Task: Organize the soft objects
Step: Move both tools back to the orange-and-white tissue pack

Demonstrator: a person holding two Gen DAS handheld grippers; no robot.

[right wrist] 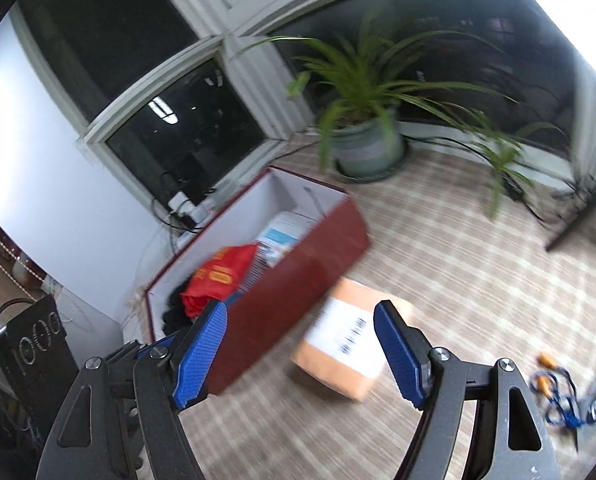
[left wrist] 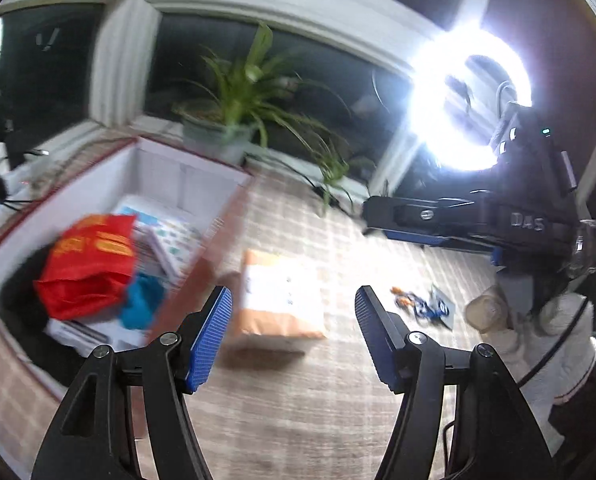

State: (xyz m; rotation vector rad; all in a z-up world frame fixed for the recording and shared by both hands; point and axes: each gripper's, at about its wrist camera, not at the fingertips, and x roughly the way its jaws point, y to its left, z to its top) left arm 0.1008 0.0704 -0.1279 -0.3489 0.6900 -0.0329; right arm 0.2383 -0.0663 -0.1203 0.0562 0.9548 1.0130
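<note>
The parcel (left wrist: pixel 280 300) lies ahead between the spread fingers of the empty left gripper (left wrist: pixel 294 336) (right gripper (right wrist: pixel 300 354) also open, empty), just beside the box (left wrist: pixel 186 176).

The worktop (left wrist: pixel 282 408) is covered by a beige checked cloth running to the window frame at the far edge. Items resting directly on it:

- A dark red open box (right wrist: pixel 298 276) with white inner walls, on the left.
- An orange parcel (left wrist: pixel 280 300) with a white label, lying flat just to the right of the box's near end; contact between the two cannot be confirmed.
- A small blue and orange corded item (right wrist: pixel 558 396), right of the parcel and apart from it.
- A potted plant (right wrist: pixel 368 148) in a pale green pot, at the far edge beside the window.
</note>
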